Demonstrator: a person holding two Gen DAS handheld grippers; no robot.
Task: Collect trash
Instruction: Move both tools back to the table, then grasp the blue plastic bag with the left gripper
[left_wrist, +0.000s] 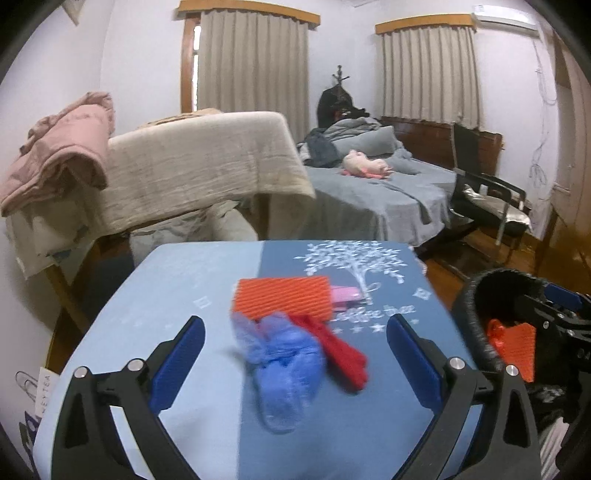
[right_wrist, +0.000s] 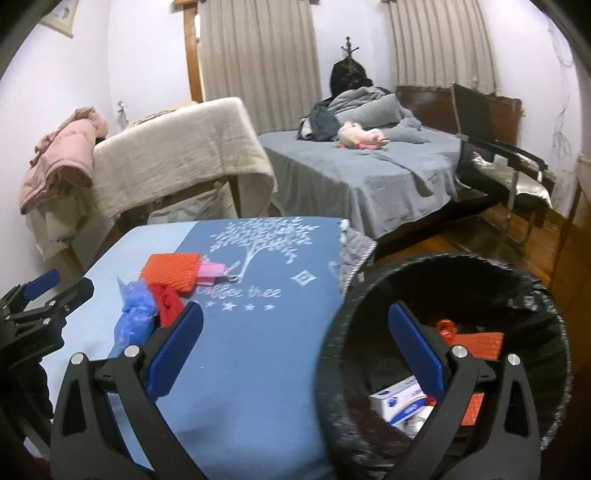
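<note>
A crumpled blue glove (left_wrist: 286, 363) lies on the blue tablecloth (left_wrist: 177, 295), between the open fingers of my left gripper (left_wrist: 295, 363). A red scrap (left_wrist: 341, 350) touches its right side. An orange ribbed sheet (left_wrist: 282, 297) and a pink piece (left_wrist: 345, 297) lie just beyond. The black-lined trash bin (right_wrist: 369, 280) stands at the table's right edge, holding orange sheets (right_wrist: 478, 343) and a white box (right_wrist: 397, 402). My right gripper (right_wrist: 295, 350) is open and empty, straddling the bin's near rim. The glove (right_wrist: 135, 319), red scrap (right_wrist: 166, 301) and left gripper (right_wrist: 44, 295) also show in the right wrist view.
A cloth-draped rack with a pink jacket (left_wrist: 62, 147) stands behind the table. A grey bed (left_wrist: 376, 192) with a plush toy (left_wrist: 364, 164) and a black chair (left_wrist: 487, 199) lie further back. Wooden floor (right_wrist: 480, 236) runs right of the bin.
</note>
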